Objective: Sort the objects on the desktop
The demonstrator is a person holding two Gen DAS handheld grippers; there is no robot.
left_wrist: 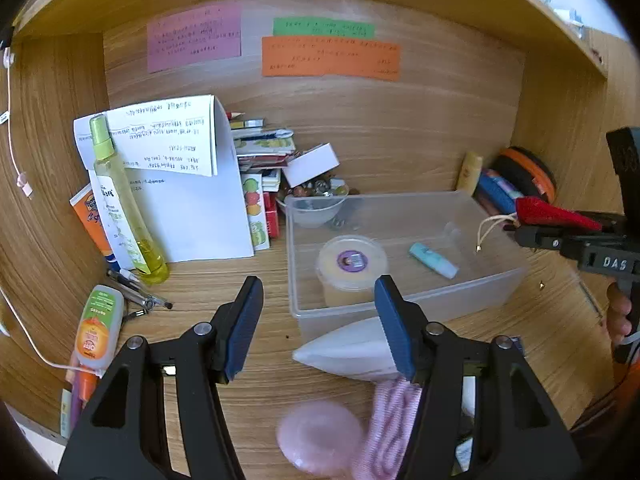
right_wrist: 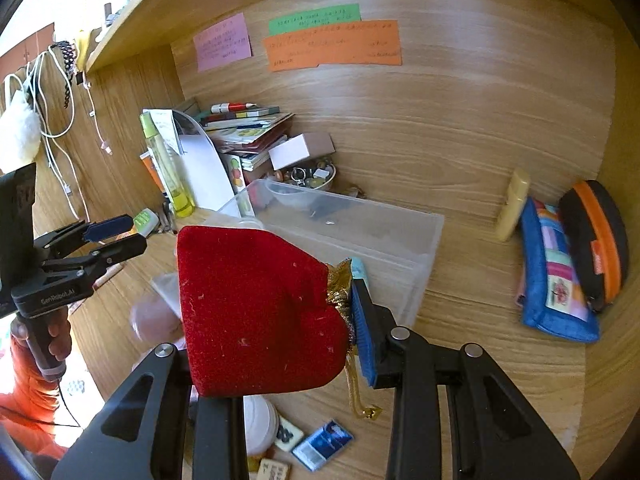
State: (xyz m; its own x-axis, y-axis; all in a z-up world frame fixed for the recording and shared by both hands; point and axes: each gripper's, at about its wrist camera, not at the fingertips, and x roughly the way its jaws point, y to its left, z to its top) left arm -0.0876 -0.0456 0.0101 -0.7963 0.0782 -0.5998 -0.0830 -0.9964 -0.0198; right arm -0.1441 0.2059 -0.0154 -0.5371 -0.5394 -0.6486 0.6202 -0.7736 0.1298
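Note:
My right gripper (right_wrist: 276, 296) is shut on a red velvet pouch (right_wrist: 256, 312) with a gold cord, held above the desk in front of a clear plastic bin (right_wrist: 360, 236). The pouch hides its left finger. In the left wrist view the same pouch (left_wrist: 552, 213) hangs at the right over the bin's (left_wrist: 496, 284) corner. The bin holds a lidded jar (left_wrist: 352, 260) and a teal tube (left_wrist: 434, 260). My left gripper (left_wrist: 318, 300) stands open over the desk near the bin's front, with nothing between its fingers. Under it lie a white packet (left_wrist: 344, 352) and pink items (left_wrist: 320, 436).
A yellow spray bottle (left_wrist: 124, 208), glue bottle (left_wrist: 98, 328) and pens sit at the left, with books (left_wrist: 260, 152) and a trinket bowl (left_wrist: 316, 204) behind the bin. A blue pencil case (right_wrist: 556, 280) and a black-orange case (right_wrist: 596, 240) lie at the right. Small cards (right_wrist: 320, 444) lie near the front.

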